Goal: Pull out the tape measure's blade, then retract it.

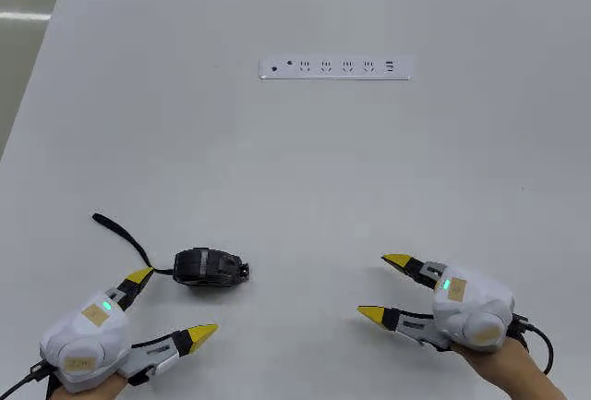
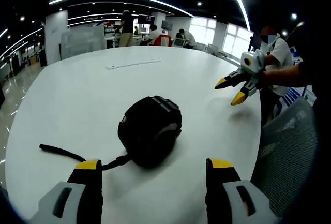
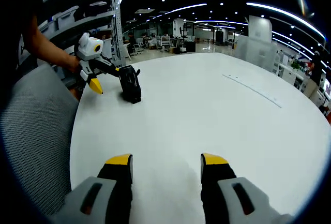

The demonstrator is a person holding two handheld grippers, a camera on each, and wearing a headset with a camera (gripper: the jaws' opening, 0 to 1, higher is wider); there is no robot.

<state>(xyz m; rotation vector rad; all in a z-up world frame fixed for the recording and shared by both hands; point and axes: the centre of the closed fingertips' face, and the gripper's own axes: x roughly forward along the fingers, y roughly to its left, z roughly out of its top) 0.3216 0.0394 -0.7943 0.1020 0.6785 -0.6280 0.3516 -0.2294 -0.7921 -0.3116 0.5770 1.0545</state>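
We see a black, rounded plastic tape measure (image 1: 209,268) lying on the smooth white worktop (image 1: 305,169), with no blade drawn out. Its black wrist strap (image 1: 120,234) trails away to its left. The left gripper (image 1: 174,303) hovers just on the near side of it, jaws spread wide and empty. The right gripper (image 1: 384,285), likewise spread and empty, sits well to its right.

We judge that the loose tape measure may skid away if one jaw touches first, or that the strap may get pinched along with it.

The left gripper view shows the tape measure lined up just ahead between the jaws, which the head view leaves unclear. The head view adds a white power strip (image 1: 334,68) far beyond the tape measure.
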